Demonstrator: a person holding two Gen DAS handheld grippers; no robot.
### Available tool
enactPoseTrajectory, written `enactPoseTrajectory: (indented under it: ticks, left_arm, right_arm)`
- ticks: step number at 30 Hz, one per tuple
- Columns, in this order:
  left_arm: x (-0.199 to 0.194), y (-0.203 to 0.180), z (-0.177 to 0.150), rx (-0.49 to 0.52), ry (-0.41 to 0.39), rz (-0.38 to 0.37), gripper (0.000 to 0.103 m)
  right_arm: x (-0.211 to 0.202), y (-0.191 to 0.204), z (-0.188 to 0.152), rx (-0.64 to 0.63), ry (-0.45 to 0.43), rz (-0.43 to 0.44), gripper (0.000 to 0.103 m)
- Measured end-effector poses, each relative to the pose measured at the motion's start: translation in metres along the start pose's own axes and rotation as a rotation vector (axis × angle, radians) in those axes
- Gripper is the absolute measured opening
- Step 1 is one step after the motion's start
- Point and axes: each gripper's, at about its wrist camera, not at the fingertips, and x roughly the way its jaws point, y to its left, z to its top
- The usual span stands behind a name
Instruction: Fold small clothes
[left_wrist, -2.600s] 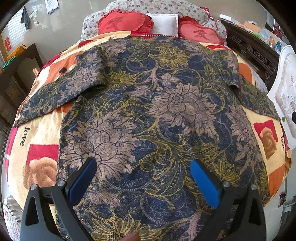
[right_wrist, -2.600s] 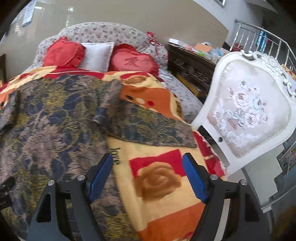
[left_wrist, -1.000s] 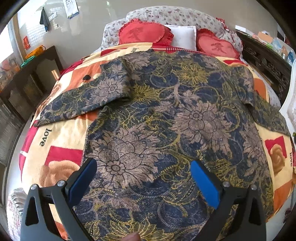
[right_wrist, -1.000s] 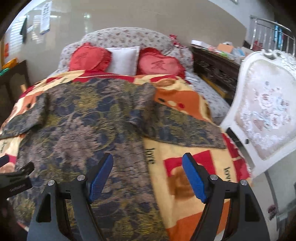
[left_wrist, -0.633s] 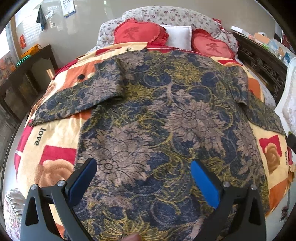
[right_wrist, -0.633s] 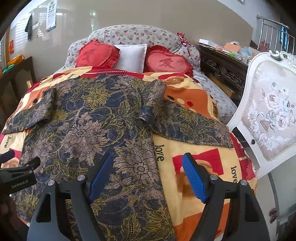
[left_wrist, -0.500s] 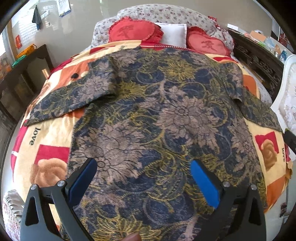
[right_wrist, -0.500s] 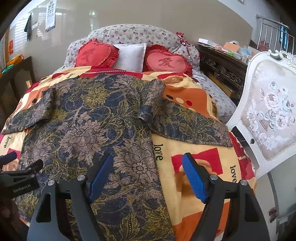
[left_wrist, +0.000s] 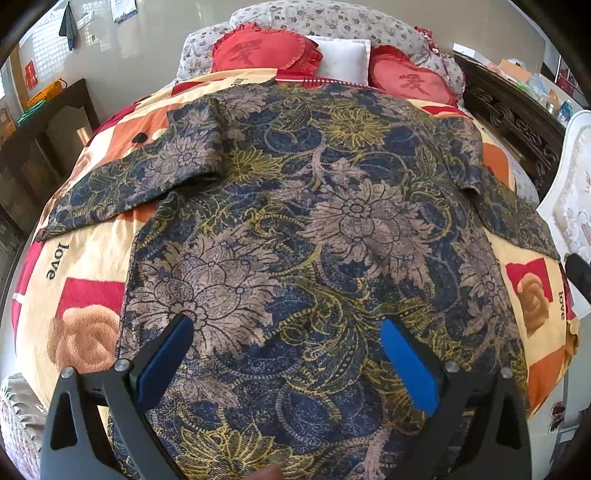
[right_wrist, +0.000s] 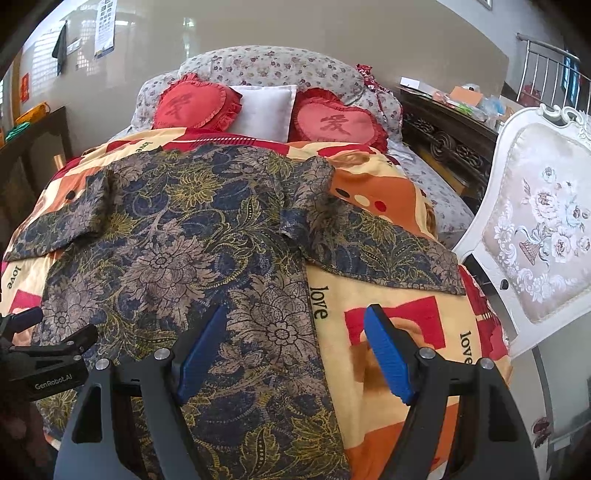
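A dark blue, gold and tan floral shirt (left_wrist: 317, 229) lies flat on the bed, back up, collar toward the pillows, both short sleeves spread out. It also shows in the right wrist view (right_wrist: 192, 251). My left gripper (left_wrist: 284, 350) is open and empty above the shirt's lower middle. My right gripper (right_wrist: 295, 343) is open and empty above the shirt's right hem edge and the blanket. The left gripper's body (right_wrist: 48, 354) shows at the left edge of the right wrist view.
The bed carries an orange, red and cream blanket (left_wrist: 85, 291) with "love" print. Red heart cushions (right_wrist: 195, 105) and a white pillow (right_wrist: 264, 110) lie at the head. A white ornate chair (right_wrist: 535, 229) stands right of the bed, dark cabinets (left_wrist: 40, 147) on both sides.
Both grippers shifted slightly over the bed; the right wrist view swung left and back so more of the shirt shows. Both stayed open. The shirt has not moved.
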Motion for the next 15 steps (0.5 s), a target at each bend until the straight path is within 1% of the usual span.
enactPoseTrajectory:
  ticks: [15]
  left_arm:
    - [0.0013,0.0049,0.0002,-0.01,-0.006,0.014,0.103]
  right_arm:
    - [0.0012,0.0043,0.0002,-0.013,0.002,-0.001,0.051]
